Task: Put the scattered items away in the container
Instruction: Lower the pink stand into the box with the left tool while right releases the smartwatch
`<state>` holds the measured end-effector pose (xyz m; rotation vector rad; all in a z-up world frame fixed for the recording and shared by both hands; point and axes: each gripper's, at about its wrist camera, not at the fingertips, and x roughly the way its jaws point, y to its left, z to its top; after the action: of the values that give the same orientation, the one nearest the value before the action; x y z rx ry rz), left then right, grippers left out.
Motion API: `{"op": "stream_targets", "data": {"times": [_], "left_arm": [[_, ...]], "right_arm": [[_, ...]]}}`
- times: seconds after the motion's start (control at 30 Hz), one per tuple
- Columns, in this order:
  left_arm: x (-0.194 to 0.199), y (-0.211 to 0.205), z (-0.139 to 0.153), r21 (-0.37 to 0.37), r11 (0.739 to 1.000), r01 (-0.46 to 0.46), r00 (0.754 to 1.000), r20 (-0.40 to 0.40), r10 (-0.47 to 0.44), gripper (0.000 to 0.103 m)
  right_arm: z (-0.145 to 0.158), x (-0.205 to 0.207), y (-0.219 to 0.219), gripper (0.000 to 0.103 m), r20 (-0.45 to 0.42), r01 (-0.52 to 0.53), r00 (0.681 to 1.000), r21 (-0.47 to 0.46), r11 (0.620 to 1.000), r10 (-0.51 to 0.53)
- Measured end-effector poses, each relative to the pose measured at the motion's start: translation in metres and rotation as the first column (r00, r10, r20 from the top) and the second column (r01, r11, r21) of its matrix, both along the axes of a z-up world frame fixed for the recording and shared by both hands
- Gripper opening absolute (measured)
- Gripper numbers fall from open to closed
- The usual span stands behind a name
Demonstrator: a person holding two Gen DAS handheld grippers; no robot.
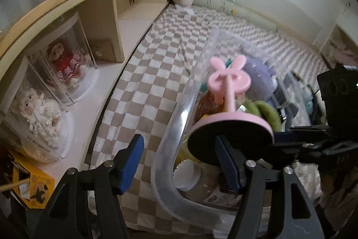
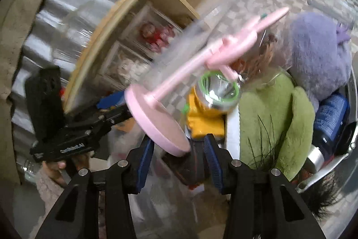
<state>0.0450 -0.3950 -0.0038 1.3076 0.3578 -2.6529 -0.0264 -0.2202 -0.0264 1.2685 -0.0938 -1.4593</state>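
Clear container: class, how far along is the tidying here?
Done: purple plush, green plush and other items lie inside the clear container. In hand: pink bunny stand at the right gripper, over the container; left gripper open. Left: setting it inside.

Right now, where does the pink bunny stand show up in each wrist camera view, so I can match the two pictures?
Left wrist view: pink bunny stand sits right of centre, its round base low, bunny ears on top, over the clear container.
Right wrist view: pink bunny stand lies centre, tilted, base lower left, ears pointing upper right.
Shared landmark: the purple plush just beyond the ears.
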Motion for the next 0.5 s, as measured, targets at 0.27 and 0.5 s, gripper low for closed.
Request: {"op": "stream_targets", "data": {"times": [0.27,0.5], "left_arm": [[-0.009,0.001,0.018,0.019,1.0,-0.023,0.997,-0.076,0.025,0.067],[-0.015,0.015,0.011,-0.081,0.997,-0.007,0.999,-0.05,0.003,0.067]], "right_arm": [[0.03,0.001,-0.003,0.046,-0.072,0.03,0.997,-0.077,0.997,-0.036],[0.005,0.002,-0.011,0.046,-0.009,0.028,1.0,-0.057,0.998,-0.028]]}}
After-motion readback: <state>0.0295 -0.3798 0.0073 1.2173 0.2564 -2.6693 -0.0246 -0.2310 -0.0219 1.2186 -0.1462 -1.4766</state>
